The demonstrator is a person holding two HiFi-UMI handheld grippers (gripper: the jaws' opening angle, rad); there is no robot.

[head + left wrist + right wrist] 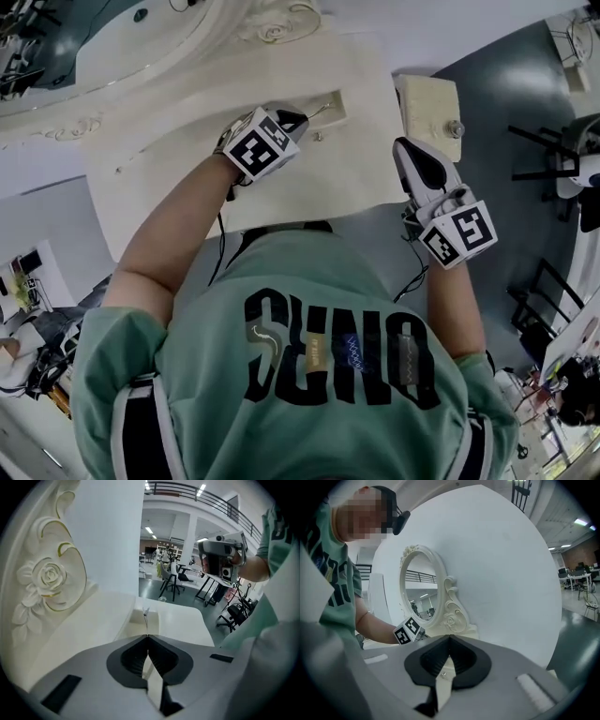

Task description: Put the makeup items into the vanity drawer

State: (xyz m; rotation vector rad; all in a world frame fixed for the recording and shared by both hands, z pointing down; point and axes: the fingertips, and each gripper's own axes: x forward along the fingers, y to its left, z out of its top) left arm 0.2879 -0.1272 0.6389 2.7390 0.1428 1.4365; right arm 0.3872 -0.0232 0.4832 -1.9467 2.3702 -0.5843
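Note:
My left gripper point(302, 119) is over the cream vanity top point(187, 178), at a shallow rectangular recess point(330, 111). Its jaws are closed, and a thin metal pin point(146, 617) sticks out from the tips over the recess point(140, 620); what kind of item it is cannot be made out. My right gripper point(403, 145) hangs right of the vanity, its tips beside a cream drawer point(427, 103) with a round knob point(456, 128). In the right gripper view its jaws point(449, 637) are closed with nothing between them. No other makeup items show.
An oval mirror in a carved rose frame point(423, 590) stands at the back of the vanity against a white wall. The carved rose point(47, 576) is close on the left gripper's left. Grey floor with black chairs point(553, 159) lies to the right.

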